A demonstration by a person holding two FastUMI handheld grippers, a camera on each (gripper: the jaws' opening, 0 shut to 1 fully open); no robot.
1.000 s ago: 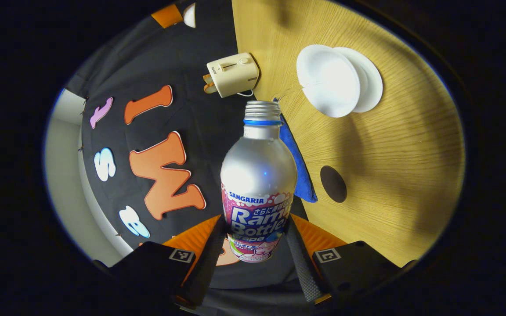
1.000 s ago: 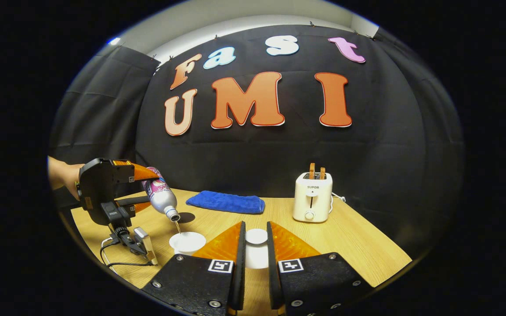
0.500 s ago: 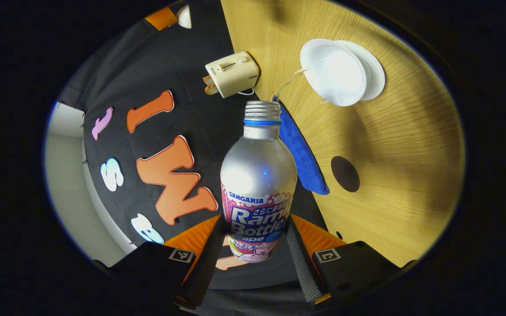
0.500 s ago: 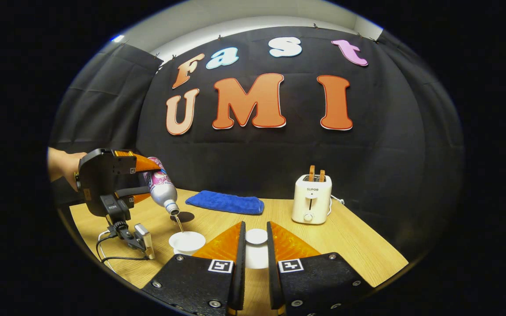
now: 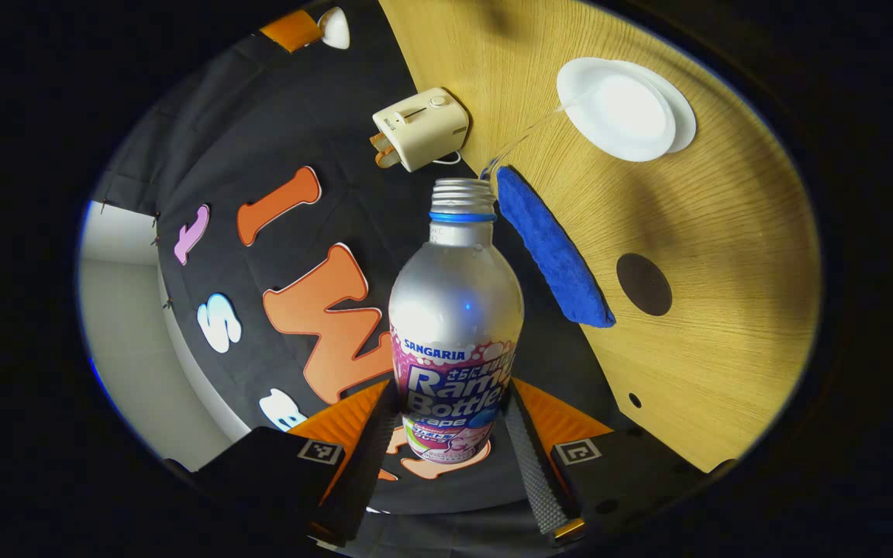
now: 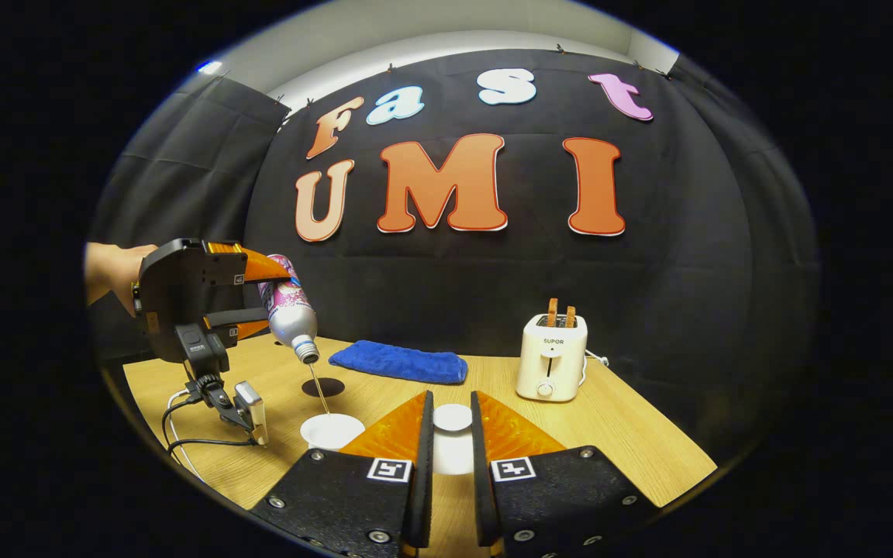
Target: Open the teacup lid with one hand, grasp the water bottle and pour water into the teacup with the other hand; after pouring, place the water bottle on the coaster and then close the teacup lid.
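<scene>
Left hand-held gripper [image 5: 446, 434] pinches tilted water bottle [image 5: 456, 325]; right hand-held gripper [image 6: 446, 457] pinches teacup lid [image 6: 453, 418].

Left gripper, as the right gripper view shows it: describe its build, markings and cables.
The left gripper has a boxy black housing with a small square black-and-white tag on its side. A small black mount hangs under the housing, carrying a little silver block, from which black and white cables loop down onto the table.

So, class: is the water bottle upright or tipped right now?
Tipped. The water bottle slants mouth-down in the left claw, and a thin stream falls into the teacup.
</scene>
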